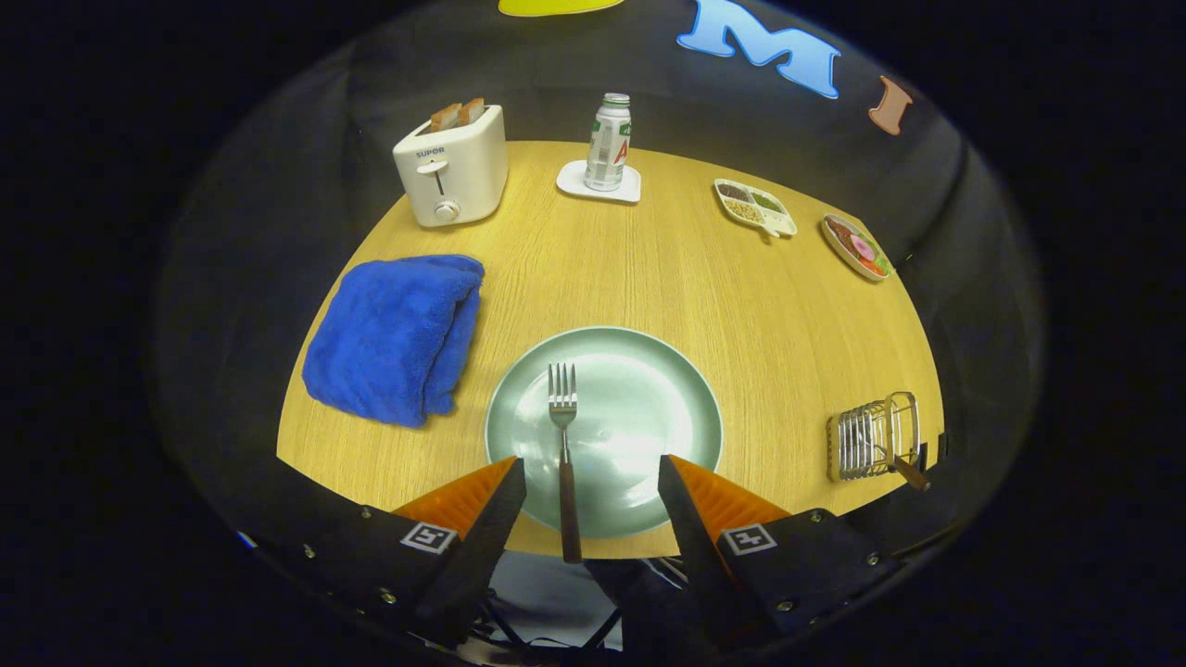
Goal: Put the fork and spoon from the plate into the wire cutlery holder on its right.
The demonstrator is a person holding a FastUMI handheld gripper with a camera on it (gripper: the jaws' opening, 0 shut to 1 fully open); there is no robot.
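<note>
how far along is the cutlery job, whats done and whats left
Looks partly done: a dark handle sticks out of the wire cutlery holder, probably the spoon, though I can't be sure. In hand: nothing is gripped; the gripper is open, its fingers either side of the fork, whose handle overhangs the rim of the plate. Left: close on the fork handle and carry it right to the holder.

One tabletop (704,306). One green plate (649,408), carrying one fork (562,435). One wire cutlery holder (871,437), lower right, with one brown handle sticking out. One blue towel (394,338), folded. One white toaster (451,167) holding two toast slices. One bottle (609,142) on one white coaster (599,182). One divided tray (754,207). One small food dish (856,246). One gripper (591,472), two fingers, spread apart.
</note>
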